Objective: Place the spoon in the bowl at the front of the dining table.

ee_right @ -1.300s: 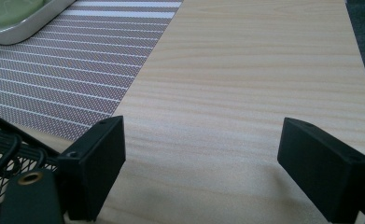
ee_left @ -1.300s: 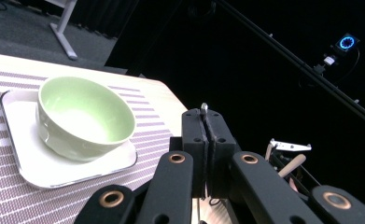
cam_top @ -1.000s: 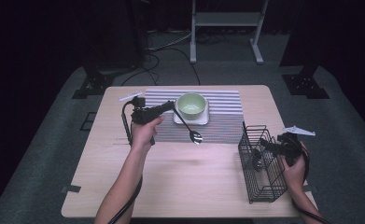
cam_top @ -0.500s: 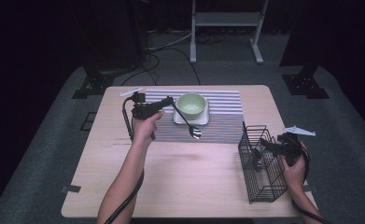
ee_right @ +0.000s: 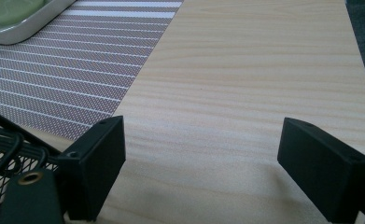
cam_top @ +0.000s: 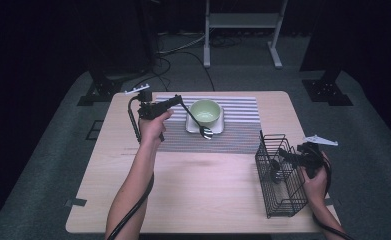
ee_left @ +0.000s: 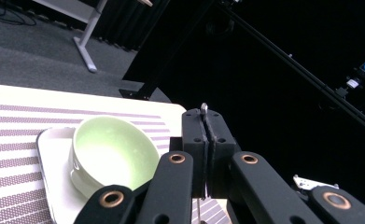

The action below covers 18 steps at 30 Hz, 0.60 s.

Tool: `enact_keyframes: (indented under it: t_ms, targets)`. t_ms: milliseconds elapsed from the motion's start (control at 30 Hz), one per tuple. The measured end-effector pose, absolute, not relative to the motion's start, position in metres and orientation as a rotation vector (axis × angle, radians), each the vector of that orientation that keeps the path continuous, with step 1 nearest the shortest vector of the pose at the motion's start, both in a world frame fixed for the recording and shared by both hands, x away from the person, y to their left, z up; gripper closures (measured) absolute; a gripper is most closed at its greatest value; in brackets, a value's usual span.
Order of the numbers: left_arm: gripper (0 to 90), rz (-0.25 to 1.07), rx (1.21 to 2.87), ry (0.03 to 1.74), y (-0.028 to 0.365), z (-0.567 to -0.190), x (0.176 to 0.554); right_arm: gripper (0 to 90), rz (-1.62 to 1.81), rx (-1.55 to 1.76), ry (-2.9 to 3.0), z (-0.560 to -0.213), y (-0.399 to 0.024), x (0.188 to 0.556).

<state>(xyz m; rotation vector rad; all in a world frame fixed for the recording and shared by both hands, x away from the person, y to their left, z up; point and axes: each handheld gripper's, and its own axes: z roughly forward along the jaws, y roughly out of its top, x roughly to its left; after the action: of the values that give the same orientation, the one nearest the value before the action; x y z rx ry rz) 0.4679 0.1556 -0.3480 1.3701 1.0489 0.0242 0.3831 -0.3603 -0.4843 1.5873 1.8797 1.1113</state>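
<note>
My left gripper [cam_top: 181, 102] is shut on the handle of a metal spoon [cam_top: 205, 132]. The spoon hangs slanted, with its bowl just above the front edge of a white square plate [cam_top: 219, 128]. A pale green bowl [cam_top: 205, 112] stands on that plate. In the left gripper view the pads of the left gripper [ee_left: 205, 122] meet on the thin spoon handle [ee_left: 203, 108], with the green bowl [ee_left: 110, 151] to their left. My right gripper [cam_top: 284, 156] is at the right, beside a black wire basket [cam_top: 279, 197]. The right gripper [ee_right: 202, 156] is open over bare wood.
A striped placemat [cam_top: 233, 142] lies under the plate at the back of the wooden table [cam_top: 198, 195]. The wire basket [ee_right: 0, 151] stands near the table's front right corner. Dark floor, cables and stand legs lie beyond the far edge.
My left gripper has carried the spoon up and toward the far side, nearer the green bowl. The right hand and the basket have stayed put.
</note>
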Motion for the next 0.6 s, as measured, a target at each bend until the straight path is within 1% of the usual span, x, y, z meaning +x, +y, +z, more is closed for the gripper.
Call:
enact_keyframes:
  t_ms: [600]
  targets:
    - [88.9, 0.04, 1.332, 1.112, 0.161, -0.348, 0.49, 14.1, 1.112, 1.587, 1.88, -0.484, -0.36, 0.383]
